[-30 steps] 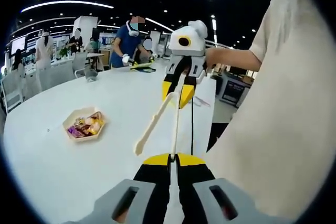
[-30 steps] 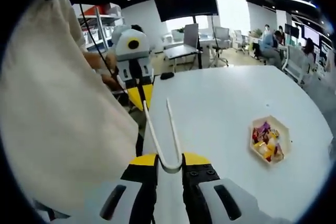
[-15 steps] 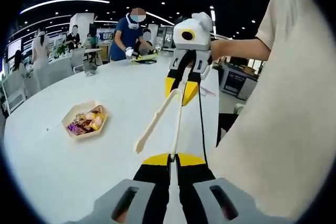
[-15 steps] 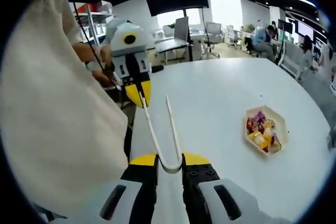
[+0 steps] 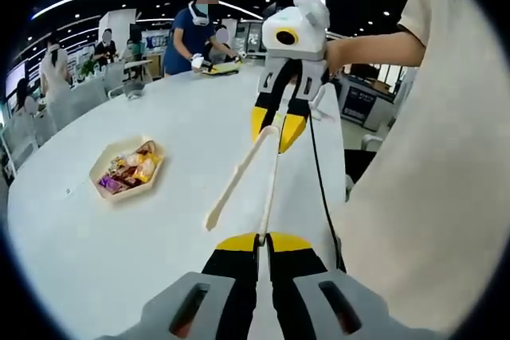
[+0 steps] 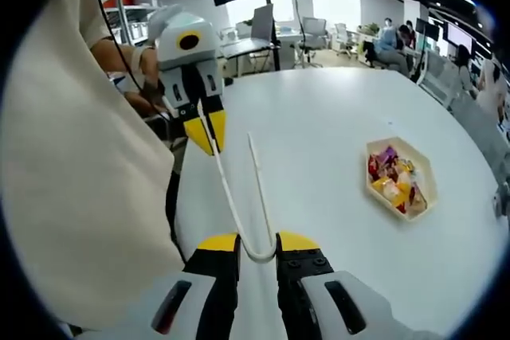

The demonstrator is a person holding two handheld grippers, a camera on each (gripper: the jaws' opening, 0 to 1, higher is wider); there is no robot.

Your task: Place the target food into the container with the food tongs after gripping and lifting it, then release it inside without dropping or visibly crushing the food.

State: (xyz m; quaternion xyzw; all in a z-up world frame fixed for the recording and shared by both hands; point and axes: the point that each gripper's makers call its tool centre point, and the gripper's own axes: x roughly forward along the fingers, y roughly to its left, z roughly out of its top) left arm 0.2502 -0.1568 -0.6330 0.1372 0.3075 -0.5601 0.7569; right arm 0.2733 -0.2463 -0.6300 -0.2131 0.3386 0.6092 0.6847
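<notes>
Right gripper view: both grippers hold the food tongs (image 6: 239,197).
Right gripper (image 6: 257,246) clamps the bend, left gripper (image 6: 205,134) one tip; carry level toward the hexagonal tray (image 6: 401,177).

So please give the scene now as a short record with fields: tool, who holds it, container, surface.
tool: cream food tongs, arms spread apart
right gripper: shut on the bend of the tongs
left gripper: shut on the tip of one tong arm
container: hexagonal tray with wrapped snacks, apart from the tongs
surface: white table
food in tongs: none
</notes>
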